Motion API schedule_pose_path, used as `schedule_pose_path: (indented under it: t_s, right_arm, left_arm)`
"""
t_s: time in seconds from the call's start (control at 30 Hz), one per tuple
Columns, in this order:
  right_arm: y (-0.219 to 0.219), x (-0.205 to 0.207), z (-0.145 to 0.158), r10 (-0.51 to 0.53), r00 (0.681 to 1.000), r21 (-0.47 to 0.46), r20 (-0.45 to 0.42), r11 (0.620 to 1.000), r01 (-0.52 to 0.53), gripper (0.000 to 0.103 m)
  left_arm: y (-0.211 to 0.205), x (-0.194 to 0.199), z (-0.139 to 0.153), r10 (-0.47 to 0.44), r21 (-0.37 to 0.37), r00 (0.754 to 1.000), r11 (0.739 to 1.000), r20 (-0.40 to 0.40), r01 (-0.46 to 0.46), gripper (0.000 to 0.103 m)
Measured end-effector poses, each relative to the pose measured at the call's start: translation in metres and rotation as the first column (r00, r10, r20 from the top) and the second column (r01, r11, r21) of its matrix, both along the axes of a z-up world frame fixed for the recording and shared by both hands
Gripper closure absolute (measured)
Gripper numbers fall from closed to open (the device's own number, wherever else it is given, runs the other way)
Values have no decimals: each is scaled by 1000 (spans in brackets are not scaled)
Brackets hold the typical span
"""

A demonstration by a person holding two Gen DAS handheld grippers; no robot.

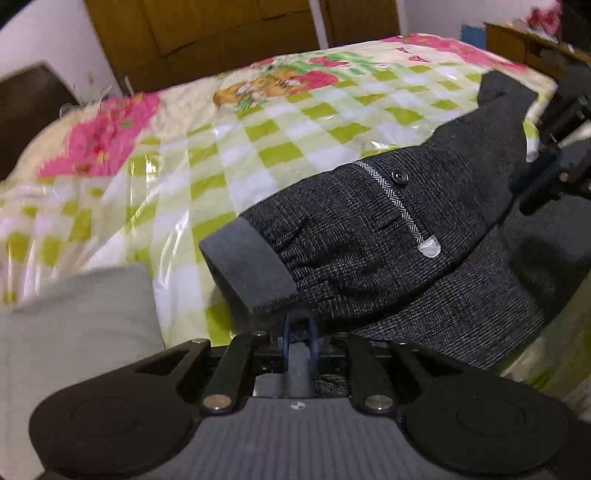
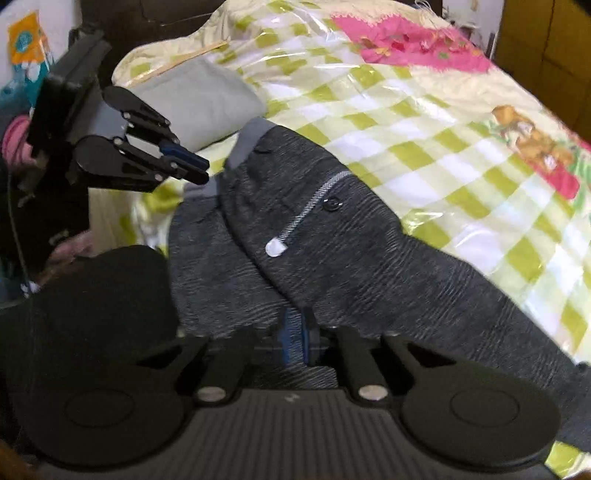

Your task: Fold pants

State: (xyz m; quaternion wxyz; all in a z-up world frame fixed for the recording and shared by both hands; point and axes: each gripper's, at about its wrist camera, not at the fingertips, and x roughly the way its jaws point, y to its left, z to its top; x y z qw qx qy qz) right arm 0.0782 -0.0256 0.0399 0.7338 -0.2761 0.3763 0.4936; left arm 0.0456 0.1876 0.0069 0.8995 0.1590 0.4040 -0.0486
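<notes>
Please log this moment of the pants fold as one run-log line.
task: fold pants | left gripper: shut on pants | right gripper: shut on pants | pants: partly folded on bed

home bedroom (bed (image 1: 280,122), wardrobe (image 1: 207,33))

The pants (image 1: 369,236) lie on the bed cover (image 1: 258,122), folded over themselves, with the waistband (image 1: 247,266) at the 9 o'clock end in the left wrist view. A folded cloth (image 1: 74,325) rests on the cover near the waistband, at 8 o'clock. The left gripper (image 1: 299,332) grips the pants edge at 6 o'clock; the right gripper (image 2: 295,332) grips the other end.
</notes>
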Motion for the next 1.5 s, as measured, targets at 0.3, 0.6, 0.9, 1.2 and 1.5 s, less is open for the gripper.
schedule_pose_path:
  t_s: [0.3,0.6,0.9,1.2,1.5]
  right_arm:
    - [33,-31,-52,220,943,-128,251,973,-193,61]
    - [58,-5,-52,94,942,-70,322,995,-75,97]
    - [53,41,-18,-92,993,108,75,991,83,97]
    - [46,40,-14,-54,995,91,84,995,46,89]
    - [59,29,-46,9,945,-54,327,998,10,99]
  left_arm:
    - [-16,-7,-12,-98,84,995,992,34,95,49]
    - [-31,-7,-14,-110,95,988,990,107,100,41]
    - [-55,15,-36,-162,288,968,952,194,102,29]
    - [-24,55,-25,-64,246,983,969,174,20,67]
    - [-17,56,-6,-49,185,982,983,183,15,70]
